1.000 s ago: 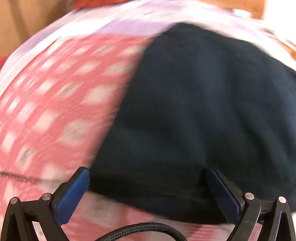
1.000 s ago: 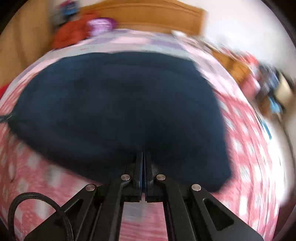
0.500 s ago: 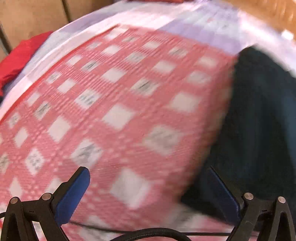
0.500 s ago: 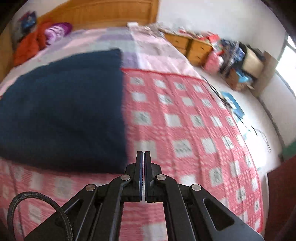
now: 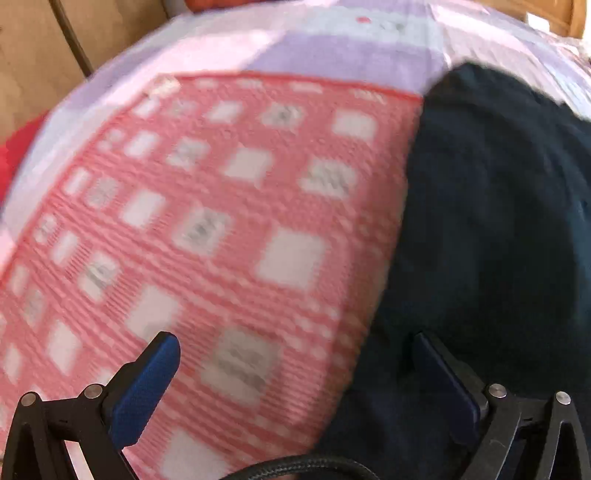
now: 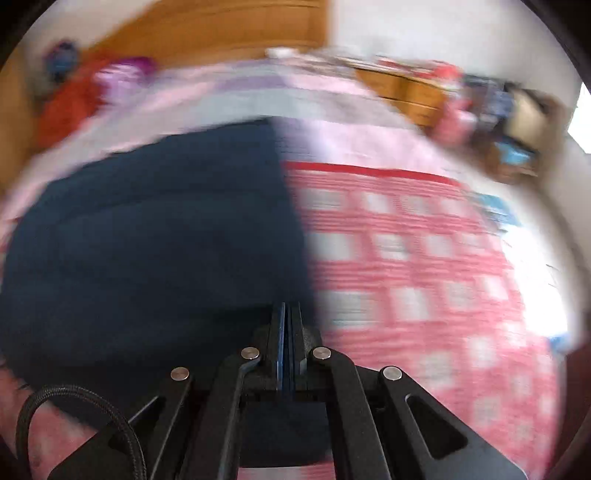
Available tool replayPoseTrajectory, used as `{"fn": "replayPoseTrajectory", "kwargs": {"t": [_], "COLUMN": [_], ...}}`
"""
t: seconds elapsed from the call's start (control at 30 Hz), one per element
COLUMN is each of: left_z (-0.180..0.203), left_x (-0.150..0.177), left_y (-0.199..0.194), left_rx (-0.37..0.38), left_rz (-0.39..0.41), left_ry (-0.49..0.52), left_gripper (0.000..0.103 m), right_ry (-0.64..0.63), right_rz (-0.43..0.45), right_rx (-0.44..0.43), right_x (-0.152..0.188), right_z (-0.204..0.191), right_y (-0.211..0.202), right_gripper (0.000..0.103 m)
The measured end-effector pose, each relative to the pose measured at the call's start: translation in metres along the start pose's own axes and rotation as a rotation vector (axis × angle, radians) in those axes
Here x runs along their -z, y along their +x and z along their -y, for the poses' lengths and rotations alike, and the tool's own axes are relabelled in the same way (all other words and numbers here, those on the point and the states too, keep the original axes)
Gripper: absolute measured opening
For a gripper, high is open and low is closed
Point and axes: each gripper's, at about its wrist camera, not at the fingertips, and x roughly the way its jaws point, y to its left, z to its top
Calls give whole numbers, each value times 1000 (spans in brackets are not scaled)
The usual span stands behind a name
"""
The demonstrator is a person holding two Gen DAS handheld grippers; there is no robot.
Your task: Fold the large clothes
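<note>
1. Your bed wears a red-and-white checked blanket [image 5: 236, 229] over a lilac sheet [image 6: 258, 92], with a wooden headboard [image 6: 221, 29] behind.
2. Both views are smeared; the clutter by the wall is unreadable.
3. The navy garment [image 6: 155, 240] lies flat on the blanket. Your left gripper [image 5: 295, 354] is spread wide, its right finger [image 5: 443, 373] over the garment's edge. Your right gripper [image 6: 287, 314] is clenched above the cloth; whether it pinches any, I cannot tell.

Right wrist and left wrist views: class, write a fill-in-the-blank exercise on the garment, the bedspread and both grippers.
1. The dark navy fabric garment lies on a pink-and-white ____ bedspread.
2. The fingers of the left gripper stand ____.
3. The fingers of the right gripper are pressed ____.
4. In the left wrist view the garment lies on the ____ side.

Missing words: checked; open; shut; right
</note>
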Motion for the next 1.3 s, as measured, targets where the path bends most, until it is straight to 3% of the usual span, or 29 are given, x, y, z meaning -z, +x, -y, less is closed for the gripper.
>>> {"fn": "replayPoseTrajectory", "kwargs": {"t": [0.03,0.1,0.23,0.33,0.43,0.5,0.57,0.6,0.67,0.73,0.8,0.9,1.0,1.07,1.17,1.23,1.27,1.3], "left_z": [3,28,108,133,106,85,61,50,30,25,41,83,109,108,80,49,30,9], "left_x": [-8,-23,-48,-60,-71,-75,-73,-73,-75,-79,-85,-93,-106,-110,-106,-102,-98,-93], "left_y": [-10,-27,-32,-5,17,23,30,35,34,27,17,3,11,30,37,41,42,38], "left_rx": [35,101,242,200,232,191,163,102,85,85,121,186,173,139,102,19,2,-18], "left_rz": [38,100,101,44,7,-1,-34,-47,-46,-19,19,45,28,-36,-53,-61,-73,-71], "left_ry": [1,39,158,238,163,111,48,30,-39,-80,-48,44,92,98,58,19,-10,-40], "left_gripper": [103,103,103,103,103,103,103,103,103,103,103,103,103,103,103,103,103,103], "right_ry": [10,18,-195,-351,-219,-105,3,51,97,74,34,-70,-166,-218,-132,-23,56,122], "right_rz": [-7,45,127,98,63,35,-90,-159,-145,-56,21,88,86,47,28,13,-35,-67], "right_rx": [46,40,-125,-170,-183,-69,61,93,117,107,48,-127,-268,-244,-245,-112,-32,-7], "right_x": [-5,-14,-41,-51,-65,-71,-69,-65,-58,-52,-56,-83,-91,-97,-99,-92,-85,-76], "right_z": [6,1,-94,-146,-110,-65,-4,18,45,46,25,-48,-114,-142,-118,-68,-33,-2], "right_y": [0,-11,-23,-9,13,34,63,71,63,41,24,15,12,25,37,43,49,49], "right_gripper": [0,0,6,6,5,6,10,10,10,10,10,11,11,11,11,11,11,11]}}
